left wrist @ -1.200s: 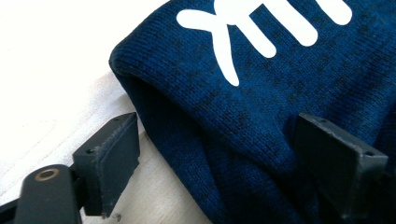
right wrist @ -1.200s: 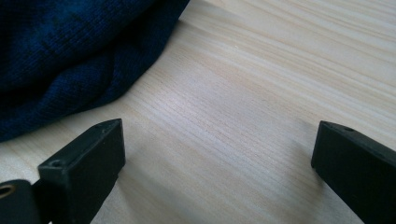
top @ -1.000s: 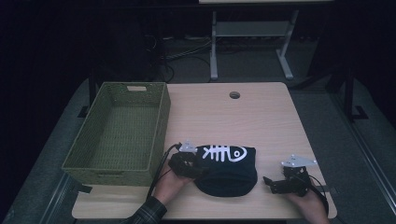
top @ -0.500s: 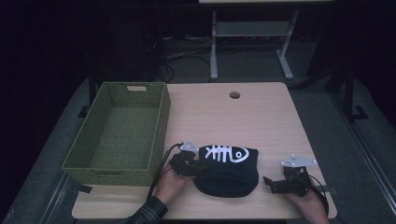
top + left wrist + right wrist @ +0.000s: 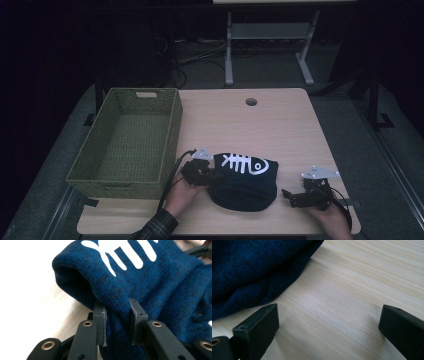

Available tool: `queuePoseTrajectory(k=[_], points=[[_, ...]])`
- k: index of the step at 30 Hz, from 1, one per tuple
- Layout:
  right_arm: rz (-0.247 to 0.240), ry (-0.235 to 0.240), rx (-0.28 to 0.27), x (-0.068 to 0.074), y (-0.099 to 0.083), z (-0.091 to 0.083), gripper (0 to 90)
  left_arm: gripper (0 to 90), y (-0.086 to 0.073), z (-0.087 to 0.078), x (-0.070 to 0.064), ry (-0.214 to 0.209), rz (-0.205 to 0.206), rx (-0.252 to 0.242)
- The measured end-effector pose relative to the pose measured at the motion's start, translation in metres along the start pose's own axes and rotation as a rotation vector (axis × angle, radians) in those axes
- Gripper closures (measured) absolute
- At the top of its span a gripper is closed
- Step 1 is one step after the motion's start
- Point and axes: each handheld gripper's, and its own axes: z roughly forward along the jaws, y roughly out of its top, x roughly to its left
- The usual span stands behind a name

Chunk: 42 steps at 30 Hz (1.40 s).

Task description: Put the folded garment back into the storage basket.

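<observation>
1. Far left on the light wooden table (image 5: 280, 125): a green woven rectangular basket (image 5: 127, 137), long axis running front to back, handle slot at the far end. Nothing in it from where I stand.
2. Just right of the basket's near corner, the left black two-jaw gripper (image 5: 210, 176) in the person's left hand (image 5: 182, 192), plaid cuff at the table edge. It points right, at the garment.
3. In the left gripper view the left gripper (image 5: 117, 322) has its jaws drawn in w/ a narrow gap, and a fold of knit is pinched between the pads. So it has hold of the left edge of the cloth.
4. Middle, near the front edge: the dark blue knit garment with a white fish-skeleton print (image 5: 244, 180), folded into a rounded lump, lying flat on the wood. Long axis approx. front to back, a bit tilted. The print sits on the far part; fish lies crosswise, head to the right, tail toward the left gripper. The near end is rounded.
5. In the left gripper view the same knit (image 5: 140, 277) shows a rolled, open-looking edge at the left.
6. Right of it, apart from the cloth: the right black two-jaw gripper (image 5: 289, 197) in the right hand (image 5: 330, 217), pointing left at the garment.
7. In the right gripper view the right gripper (image 5: 328, 322) has jaws spread wide, bare wood between them, nothing held. Garment edge (image 5: 249, 270) lies ahead and to the left, not touching.
</observation>
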Motion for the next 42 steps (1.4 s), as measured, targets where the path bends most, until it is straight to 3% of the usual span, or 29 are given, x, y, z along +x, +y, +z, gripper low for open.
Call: queuePoseTrajectory(k=[18,25,42], points=[[0.002,0.002,-0.001,0.0,0.0,0.0,2.7,72.3,0.028,-0.032,-0.01,-0.021,0.051,-0.073],[0.0,0.001,-0.002,0.0,0.0,0.0,2.7,72.9,0.047,-0.054,-0.008,-0.018,0.076,-0.114],[0.001,0.001,-0.002,0.0,0.0,0.0,2.7,74.2,0.067,-0.098,0.001,-0.008,0.075,-0.205]])
